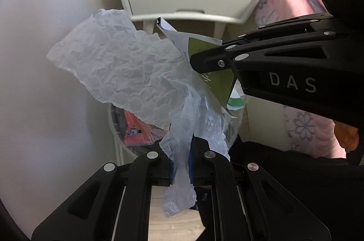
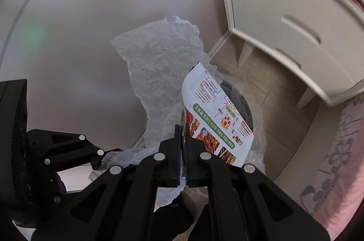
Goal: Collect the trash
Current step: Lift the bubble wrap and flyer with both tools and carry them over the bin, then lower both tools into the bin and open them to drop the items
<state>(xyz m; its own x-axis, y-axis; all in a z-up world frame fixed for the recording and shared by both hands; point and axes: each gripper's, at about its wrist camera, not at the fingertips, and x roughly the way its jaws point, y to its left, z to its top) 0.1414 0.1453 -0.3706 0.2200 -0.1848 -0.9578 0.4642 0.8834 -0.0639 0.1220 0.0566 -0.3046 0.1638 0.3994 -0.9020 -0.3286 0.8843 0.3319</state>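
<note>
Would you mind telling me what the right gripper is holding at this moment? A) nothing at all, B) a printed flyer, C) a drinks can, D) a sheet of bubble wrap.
B: in the right wrist view the right gripper is shut on the lower edge of the printed flyer, while the bubble wrap is held by the left gripper, both above the trash bin.

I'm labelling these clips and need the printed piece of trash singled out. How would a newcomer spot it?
Start at the white nightstand; below it stands a lined trash bin. Over the bin, the right gripper pinches a printed flyer. Unlike the plain crumpled bubble wrap beside it, it is flat, glossy and covered in green banners and food photos.
</note>
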